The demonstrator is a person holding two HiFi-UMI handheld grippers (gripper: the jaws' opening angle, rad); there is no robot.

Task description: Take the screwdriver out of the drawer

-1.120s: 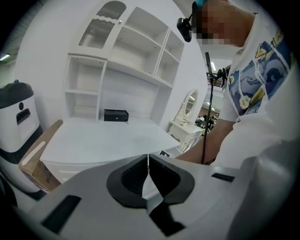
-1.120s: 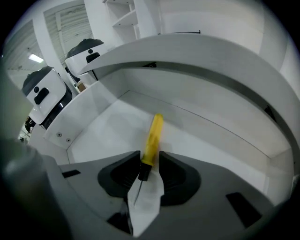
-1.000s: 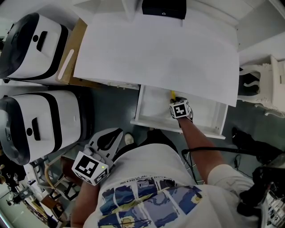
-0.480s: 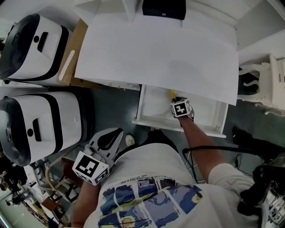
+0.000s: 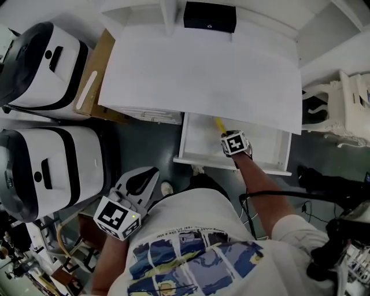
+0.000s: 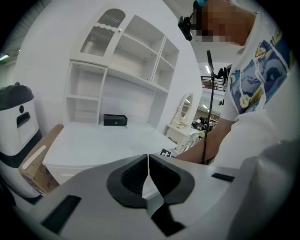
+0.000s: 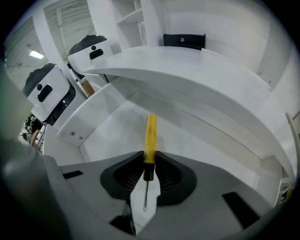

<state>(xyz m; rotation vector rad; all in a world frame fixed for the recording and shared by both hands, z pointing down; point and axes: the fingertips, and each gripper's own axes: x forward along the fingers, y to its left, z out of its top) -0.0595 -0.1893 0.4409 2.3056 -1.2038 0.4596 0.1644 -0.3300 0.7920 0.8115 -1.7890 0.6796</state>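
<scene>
A screwdriver (image 7: 150,136) with a yellow handle and a thin metal shaft stands clamped between the pads of my right gripper (image 7: 149,157), handle pointing away from me. In the head view that right gripper (image 5: 226,134) is inside the open white drawer (image 5: 199,161), and the screwdriver's yellow handle (image 5: 219,124) sticks out toward the desk edge. The drawer floor around it is bare. My left gripper (image 5: 139,182) hangs low at the left by the person's body, away from the drawer. In the left gripper view this left gripper (image 6: 148,161) has its jaws together with nothing held.
The white desk top (image 5: 202,69) overhangs the back of the drawer, with a black box (image 5: 209,16) at its far edge. Two white and black appliances (image 5: 49,162) and a cardboard box (image 5: 95,75) stand to the left. An ornate white chair (image 5: 347,110) and cables are at the right.
My right gripper has risen slightly in the drawer with the screwdriver, so more of the yellow handle shows. The left gripper has stayed in place.
</scene>
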